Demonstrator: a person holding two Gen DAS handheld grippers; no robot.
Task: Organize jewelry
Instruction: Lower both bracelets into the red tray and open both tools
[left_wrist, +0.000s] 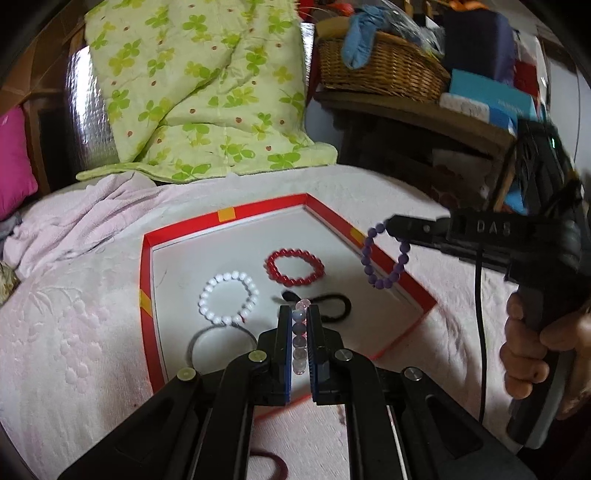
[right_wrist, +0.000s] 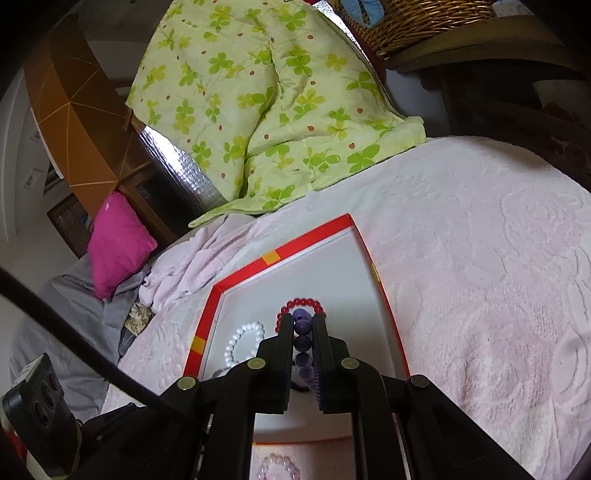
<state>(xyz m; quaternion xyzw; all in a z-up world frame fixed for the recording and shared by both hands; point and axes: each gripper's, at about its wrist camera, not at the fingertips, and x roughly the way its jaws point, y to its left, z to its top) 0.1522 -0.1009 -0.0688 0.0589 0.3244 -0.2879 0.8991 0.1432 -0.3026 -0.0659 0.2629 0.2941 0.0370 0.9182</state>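
Pink bedspread (left_wrist: 74, 332) carries a red-rimmed white tray (left_wrist: 149, 258). Left gripper (left_wrist: 299, 314) pinches a pale translucent bead bracelet (left_wrist: 299, 343) — right gripper (right_wrist: 301, 325) clamps a purple bead bracelet (left_wrist: 386, 258) between its fingers.

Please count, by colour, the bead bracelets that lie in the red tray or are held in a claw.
White bracelet: 1
Red bracelet: 1
Purple bracelet, in right claw: 1
Pale clear bracelet, in left claw: 1
Total: 4
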